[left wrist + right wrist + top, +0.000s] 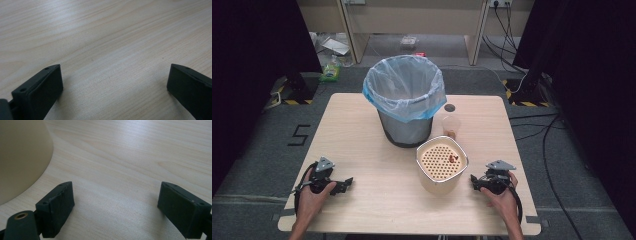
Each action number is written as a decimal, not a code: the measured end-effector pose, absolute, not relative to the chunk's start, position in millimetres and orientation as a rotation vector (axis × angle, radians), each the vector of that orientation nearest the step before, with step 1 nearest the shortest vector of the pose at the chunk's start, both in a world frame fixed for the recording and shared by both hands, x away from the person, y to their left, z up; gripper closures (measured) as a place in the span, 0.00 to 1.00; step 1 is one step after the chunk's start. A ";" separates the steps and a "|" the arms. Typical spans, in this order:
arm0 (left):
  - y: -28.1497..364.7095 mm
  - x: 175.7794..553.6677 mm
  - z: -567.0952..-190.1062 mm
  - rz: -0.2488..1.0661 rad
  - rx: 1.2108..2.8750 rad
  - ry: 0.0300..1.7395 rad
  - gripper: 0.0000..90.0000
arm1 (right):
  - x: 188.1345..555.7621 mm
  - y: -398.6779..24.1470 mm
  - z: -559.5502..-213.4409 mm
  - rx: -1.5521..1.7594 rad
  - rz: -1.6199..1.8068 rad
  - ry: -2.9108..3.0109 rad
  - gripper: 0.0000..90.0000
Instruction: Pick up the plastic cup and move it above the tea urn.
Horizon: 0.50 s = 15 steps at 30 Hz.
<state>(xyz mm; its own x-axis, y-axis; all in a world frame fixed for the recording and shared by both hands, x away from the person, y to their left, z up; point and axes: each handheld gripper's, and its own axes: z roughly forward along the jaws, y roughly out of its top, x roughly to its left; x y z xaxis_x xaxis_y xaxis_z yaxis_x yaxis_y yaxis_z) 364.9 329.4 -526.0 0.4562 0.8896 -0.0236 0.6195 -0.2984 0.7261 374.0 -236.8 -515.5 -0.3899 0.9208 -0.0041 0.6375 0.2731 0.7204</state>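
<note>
Centrally, lined bin [404,100], cream strainer tub [441,167] — reddish scraps [453,159] inside

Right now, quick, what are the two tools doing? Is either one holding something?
Left tool: open, holding nothing, low over the bare table.
Right tool: open, holding nothing, beside the cream container.

We see the table [362,125] evenly lit from above, its pale wood bright, while the room to the left and right falls into near black. The bin liner [404,80] catches a soft sheen. Shadows under the things are short and faint. The high view is slightly soft overall. In the 2 gripper views the wood grain is sharp far off, and the near jaws blur, casting soft shadows.
</note>
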 end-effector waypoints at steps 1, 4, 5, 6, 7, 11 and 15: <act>329.4 364.9 -526.0 0.511 2.031 1.255 0.00 | 374.1 -236.8 -515.5 1.405 0.901 2.125 0.16; 329.4 364.9 -526.0 0.512 2.031 1.255 0.00 | 373.8 -237.2 -515.2 1.397 0.898 2.127 0.17; 329.4 364.9 -526.0 0.511 2.031 1.255 0.00 | 373.8 -237.8 -514.6 1.399 0.894 2.129 0.18; 329.4 364.9 -526.0 0.511 2.031 1.255 0.00 | 374.6 -238.8 -514.0 1.389 0.888 2.133 0.18; 329.4 364.9 -526.0 0.511 2.031 1.255 0.00 | 374.6 -239.0 -513.0 1.384 0.884 2.133 0.19; 329.4 364.9 -526.0 0.511 2.031 1.255 0.00 | 376.2 -240.8 -502.4 1.377 0.920 2.095 0.21; 329.4 364.9 -526.0 0.511 2.031 1.255 0.00 | 382.2 -243.4 -488.6 1.355 0.969 2.073 0.22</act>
<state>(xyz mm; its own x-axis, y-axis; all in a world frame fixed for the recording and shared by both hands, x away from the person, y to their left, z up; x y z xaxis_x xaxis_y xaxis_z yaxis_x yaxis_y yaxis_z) 364.9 329.4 -526.0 0.4564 0.8895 -0.0237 0.6195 -0.2985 0.7260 382.2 -243.4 -488.6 -0.3965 0.9180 -0.0116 0.5799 0.2602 0.7720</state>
